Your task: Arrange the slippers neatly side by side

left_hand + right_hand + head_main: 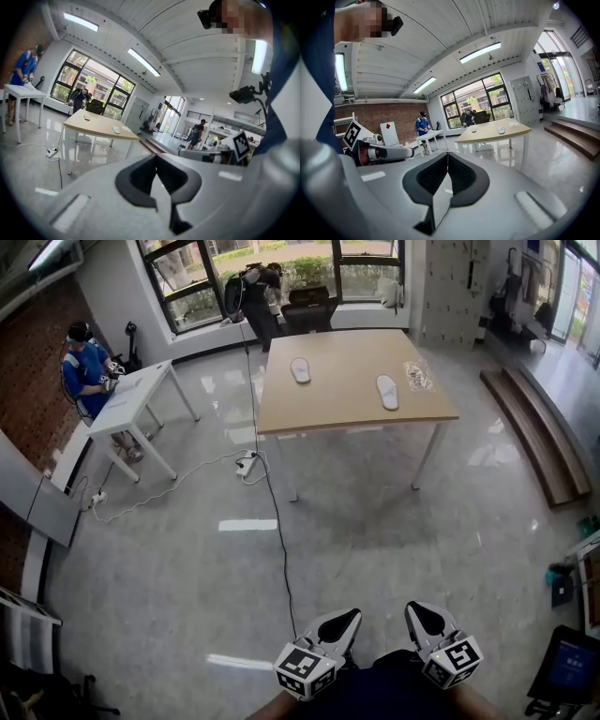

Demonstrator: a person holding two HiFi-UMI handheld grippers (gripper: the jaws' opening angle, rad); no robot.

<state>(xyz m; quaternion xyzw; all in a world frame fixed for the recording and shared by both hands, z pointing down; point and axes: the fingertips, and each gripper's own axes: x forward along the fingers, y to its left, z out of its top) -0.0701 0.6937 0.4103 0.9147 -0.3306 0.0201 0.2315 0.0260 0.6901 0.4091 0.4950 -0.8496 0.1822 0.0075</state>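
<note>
Two white slippers lie apart on a wooden table (pixel 328 404) far ahead: one slipper (pixel 300 369) toward its left, the other slipper (pixel 387 391) toward its right. Both are tiny in the gripper views, the left slipper (pixel 86 117) (pixel 474 130) and the right slipper (pixel 116 129) (pixel 501 130). My left gripper (pixel 339 624) (pixel 155 161) and right gripper (pixel 428 618) (pixel 447 161) are held low at the bottom of the head view, over the floor well short of the table. Both are shut with nothing between the jaws.
A clear plastic bag (pixel 417 376) lies near the table's right edge. A black cable (pixel 272 512) and a power strip (pixel 247 463) lie on the glossy floor. A person sits at a small white table (pixel 131 399) on the left; another person (pixel 258 301) stands by the windows. Steps (pixel 539 432) run along the right.
</note>
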